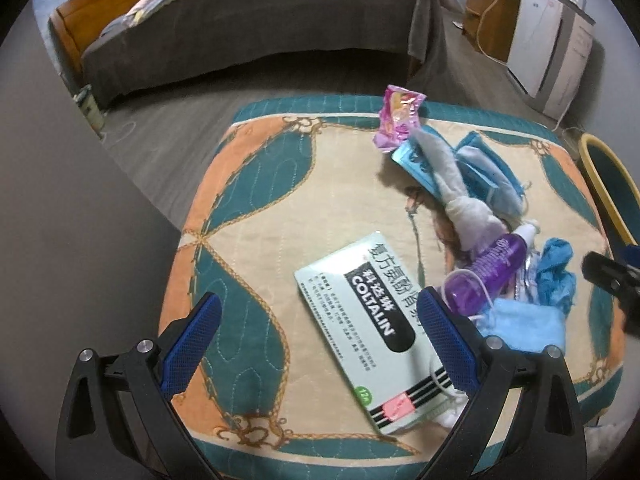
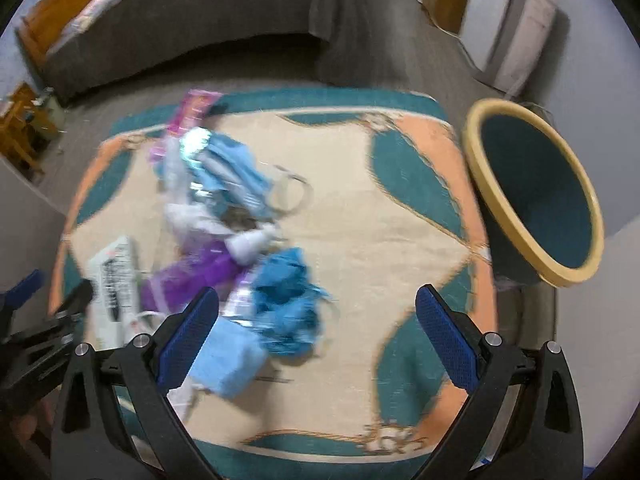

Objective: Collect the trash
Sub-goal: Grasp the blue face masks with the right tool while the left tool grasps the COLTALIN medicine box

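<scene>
Trash lies in a pile on a patterned mat (image 1: 256, 208). A pale green medicine box (image 1: 372, 320) lies nearest my left gripper (image 1: 320, 320), which is open and empty just above it. Beside it are a purple bottle (image 1: 486, 268), blue face masks (image 1: 484, 172), a crumpled blue glove (image 1: 556, 272) and a pink wrapper (image 1: 398, 118). My right gripper (image 2: 318, 320) is open and empty over the mat (image 2: 360, 220), with the blue glove (image 2: 288, 300) and a light blue mask (image 2: 228, 360) by its left finger. The right wrist view is blurred.
A yellow-rimmed bin with a teal inside (image 2: 536, 196) stands off the mat's right edge, also in the left wrist view (image 1: 608, 184). A bed with a grey cover (image 1: 260, 28) lies beyond. White cabinets (image 1: 552, 48) stand at the far right.
</scene>
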`<state>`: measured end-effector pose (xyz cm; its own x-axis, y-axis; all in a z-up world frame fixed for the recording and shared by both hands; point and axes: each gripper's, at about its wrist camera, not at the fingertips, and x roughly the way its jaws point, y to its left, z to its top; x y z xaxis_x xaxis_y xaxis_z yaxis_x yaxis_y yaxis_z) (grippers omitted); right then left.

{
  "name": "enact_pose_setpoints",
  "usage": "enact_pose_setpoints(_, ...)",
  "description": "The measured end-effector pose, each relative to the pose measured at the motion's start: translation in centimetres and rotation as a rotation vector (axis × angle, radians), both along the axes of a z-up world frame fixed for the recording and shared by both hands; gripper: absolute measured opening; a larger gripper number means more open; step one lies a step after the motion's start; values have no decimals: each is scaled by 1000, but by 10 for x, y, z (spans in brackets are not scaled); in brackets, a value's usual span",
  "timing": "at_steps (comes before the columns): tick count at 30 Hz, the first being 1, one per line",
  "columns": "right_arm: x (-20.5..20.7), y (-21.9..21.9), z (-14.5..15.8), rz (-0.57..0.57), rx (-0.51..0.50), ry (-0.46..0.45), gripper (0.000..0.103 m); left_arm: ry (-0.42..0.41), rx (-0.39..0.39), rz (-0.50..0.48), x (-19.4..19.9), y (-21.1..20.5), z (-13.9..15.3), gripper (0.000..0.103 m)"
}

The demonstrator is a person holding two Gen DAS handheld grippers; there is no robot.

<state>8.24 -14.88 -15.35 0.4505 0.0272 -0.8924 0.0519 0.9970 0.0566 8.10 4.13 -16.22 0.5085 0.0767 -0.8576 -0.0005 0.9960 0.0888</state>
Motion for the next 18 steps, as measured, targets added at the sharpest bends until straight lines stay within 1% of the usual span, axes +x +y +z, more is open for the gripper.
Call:
enact_pose_setpoints(1, -3, 6, 3, 27, 22, -10, 94, -1, -3, 7, 0, 2, 0, 97)
enact_pose_setpoints(2, -6, 12, 2, 46, 38, -7, 89, -1, -5, 11, 1, 3, 1, 97)
enact_pose_setpoints(3, -9, 17, -1, 63, 49, 5, 80, -7, -5, 20, 0, 6, 2, 97)
enact_pose_setpoints(4, -11, 24, -7, 83, 56, 33, 76, -10, -5, 23, 1, 7, 2, 97)
enact_pose_setpoints(5, -13, 29, -14, 97, 60, 58, 68, -12, -5, 27, 1, 8, 2, 97)
enact_pose_setpoints(6, -14, 35, -23, 114, 68, 96, 55, -12, -5, 30, 1, 9, 2, 97)
enact_pose_setpoints(7, -14, 39, -28, 123, 84, 122, 48, -10, -6, 29, 1, 9, 2, 97)
enact_pose_setpoints(8, -14, 41, -33, 128, 101, 146, 30, -9, -7, 26, 0, 9, 2, 97)
enact_pose_setpoints(9, -14, 40, -36, 129, 110, 165, 16, -10, -6, 16, -1, 7, 2, 97)
enact_pose_setpoints(10, -14, 40, -35, 128, 110, 166, 12, -10, -4, 10, -1, 6, 3, 97)
enact_pose_setpoints(12, -13, 37, -23, 120, 115, 147, 7, -7, -3, -3, -3, 2, 3, 97)
enact_pose_setpoints(14, -10, 35, -4, 129, 122, 128, 5, 2, -12, -7, -3, -1, 1, 97)
enact_pose_setpoints(18, 0, 21, 42, 174, 55, 52, 5, 25, -4, -36, -1, -14, -6, 97)
